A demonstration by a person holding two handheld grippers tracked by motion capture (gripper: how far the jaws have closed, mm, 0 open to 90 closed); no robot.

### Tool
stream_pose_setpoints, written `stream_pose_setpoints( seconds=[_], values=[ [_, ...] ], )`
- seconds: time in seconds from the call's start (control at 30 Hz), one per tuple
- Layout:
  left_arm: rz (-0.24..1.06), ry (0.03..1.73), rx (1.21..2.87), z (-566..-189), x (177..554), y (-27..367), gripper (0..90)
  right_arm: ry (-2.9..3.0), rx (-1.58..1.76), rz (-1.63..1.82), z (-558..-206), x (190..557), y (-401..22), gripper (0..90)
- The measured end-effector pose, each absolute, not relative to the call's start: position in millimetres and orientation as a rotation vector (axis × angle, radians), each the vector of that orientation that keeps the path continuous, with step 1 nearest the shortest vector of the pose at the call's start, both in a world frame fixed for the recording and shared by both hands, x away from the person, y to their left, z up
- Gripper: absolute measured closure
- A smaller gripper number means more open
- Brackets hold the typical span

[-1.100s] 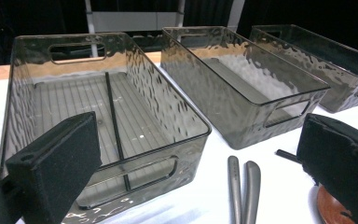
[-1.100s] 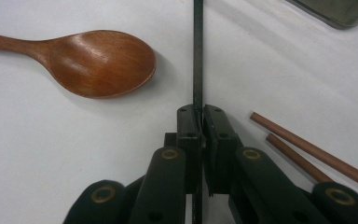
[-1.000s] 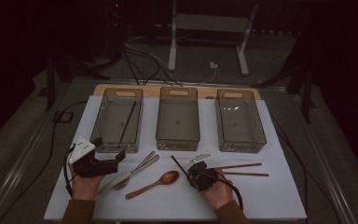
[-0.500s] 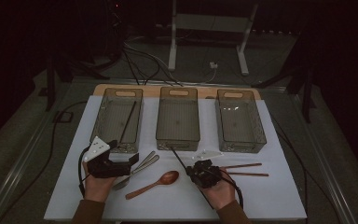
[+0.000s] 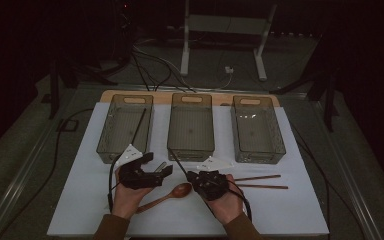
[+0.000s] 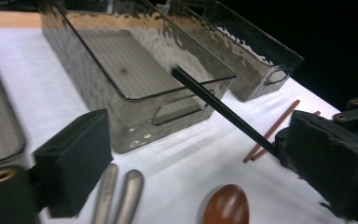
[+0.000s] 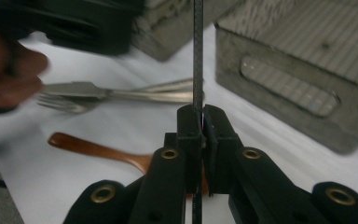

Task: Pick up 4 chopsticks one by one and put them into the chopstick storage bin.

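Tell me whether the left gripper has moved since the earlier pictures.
Yes. In the high view the left gripper has shifted right, from beside the left bin's near corner toward the middle bin, over the metal cutlery.

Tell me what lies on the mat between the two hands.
In the high view, the wooden spoon lies between the left hand and the right hand, its bowl near the right gripper, which clamps a black chopstick.

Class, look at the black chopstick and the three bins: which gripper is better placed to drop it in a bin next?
Right. The right gripper is shut on the black chopstick; the left gripper is open over the metal cutlery.
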State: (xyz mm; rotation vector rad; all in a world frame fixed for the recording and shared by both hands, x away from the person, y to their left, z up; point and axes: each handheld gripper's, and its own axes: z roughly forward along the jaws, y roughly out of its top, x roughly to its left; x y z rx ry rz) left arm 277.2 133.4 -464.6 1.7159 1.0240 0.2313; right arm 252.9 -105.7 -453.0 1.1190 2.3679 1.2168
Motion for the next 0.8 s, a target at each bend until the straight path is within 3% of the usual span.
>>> stream_pose_setpoints(
  seconds=[0.07,0.3,0.43,0.6,0.7,0.8],
  values=[
    [0.184,1.033,1.694,-465,280,129,17.5,2.355,1.100,1.243,-450,251,-101,87.1],
    [0.073,0.998,1.630,-466,283,122,55.4,2.331,1.061,1.292,-446,247,-94,87.2],
    [0.036,0.979,1.626,-466,283,119,70.8,2.324,1.046,1.323,-446,244,-93,87.2],
    [0.003,0.954,1.631,-465,280,117,80.4,2.352,1.045,1.319,-451,245,-93,87.0],
    [-0.033,0.957,1.614,-466,281,119,81.6,2.366,1.050,1.337,-453,246,-95,85.3],
    [-0.062,0.973,1.589,-467,282,123,82.8,2.367,1.047,1.339,-454,247,-98,64.1]
  ],
)
